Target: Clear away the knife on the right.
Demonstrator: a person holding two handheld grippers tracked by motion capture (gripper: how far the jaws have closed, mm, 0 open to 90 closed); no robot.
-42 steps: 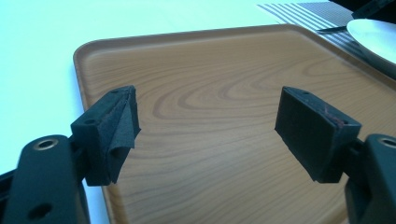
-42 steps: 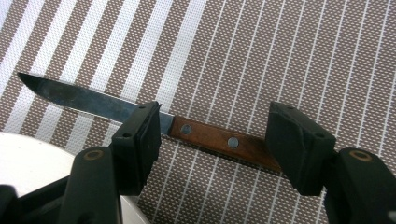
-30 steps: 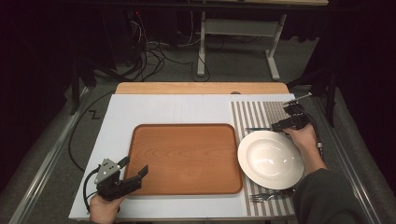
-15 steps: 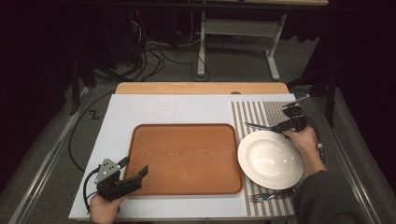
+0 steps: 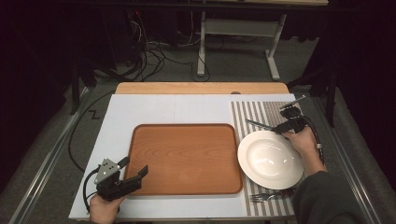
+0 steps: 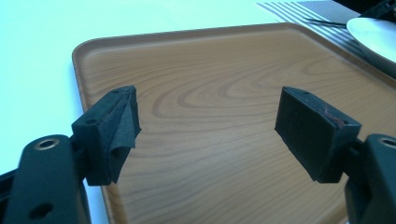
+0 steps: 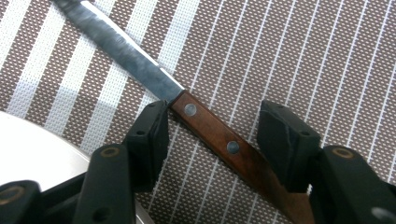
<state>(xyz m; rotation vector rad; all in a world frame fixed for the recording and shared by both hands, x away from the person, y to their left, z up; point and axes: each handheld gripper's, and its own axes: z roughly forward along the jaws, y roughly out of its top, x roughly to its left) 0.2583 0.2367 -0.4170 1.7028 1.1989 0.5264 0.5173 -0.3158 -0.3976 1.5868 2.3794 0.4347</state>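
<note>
Right gripper (image 7: 212, 140): jaws wide apart, straddling knife (image 7: 210, 135) handle on striped mat (image 7: 327, 56), left jaw touching it. Left gripper (image 6: 208, 128): agape over tray (image 6: 224, 70), empty.

Tray (image 5: 184, 158) left of plate (image 5: 270, 159); knife (image 5: 259, 124) behind plate, on placemat (image 5: 261, 112).

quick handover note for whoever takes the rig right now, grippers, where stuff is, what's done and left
Right gripper: open, jaws astride the knife handle on the striped mat, not yet closed.
Left gripper: open, holding nothing, over the tray near corner.
Plate sits on the mat beside the tray; fork lies on its near side.
Done: knife approached.
Left: probably close on the handle and lift.
</note>
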